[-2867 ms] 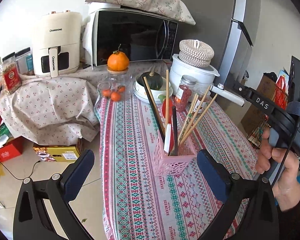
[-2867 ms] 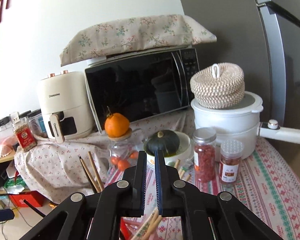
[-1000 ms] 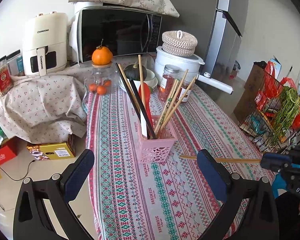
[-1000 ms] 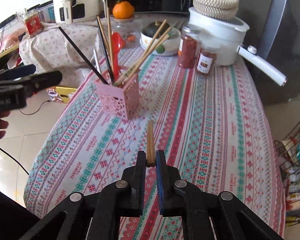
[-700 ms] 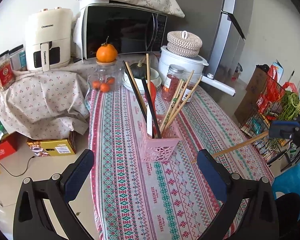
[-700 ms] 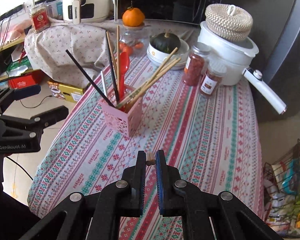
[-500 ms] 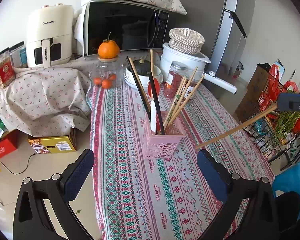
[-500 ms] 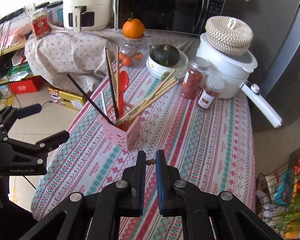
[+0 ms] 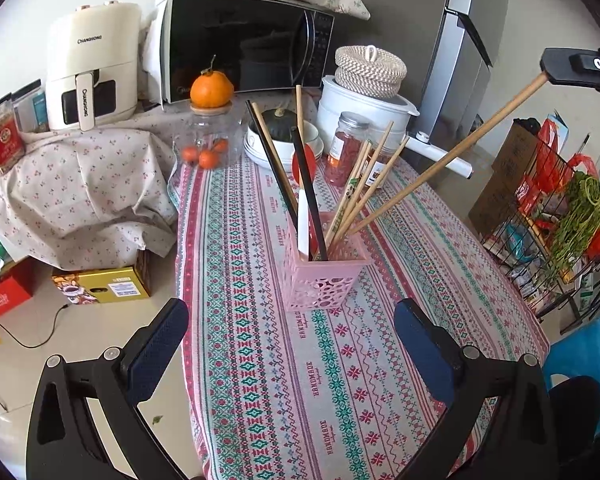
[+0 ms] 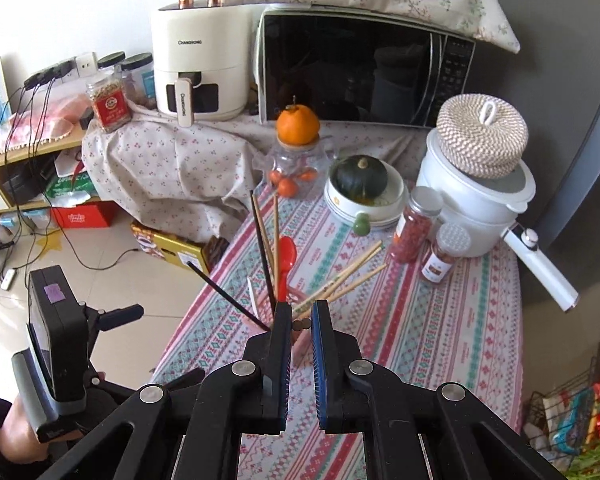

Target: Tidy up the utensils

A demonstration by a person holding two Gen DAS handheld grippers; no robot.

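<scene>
right hand-held gripper (image 10: pixel 302 322): clamped on wooden chopsticks (image 9: pixel 448 158) | left hand-held gripper (image 9: pixel 290 334): spread wide, empty

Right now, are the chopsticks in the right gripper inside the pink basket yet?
Tips just in: the chopsticks slant from the right gripper to the pink basket rim.

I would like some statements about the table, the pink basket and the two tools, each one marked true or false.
1. The right tool is shut on wooden chopsticks. True.
2. The left tool holds a red spoon. False: it is open and empty; the red spoon stands in the pink basket.
3. The orange sits on a glass jar. True.
4. The pink basket lies tipped over. False: it stands upright on the tablecloth.
</scene>
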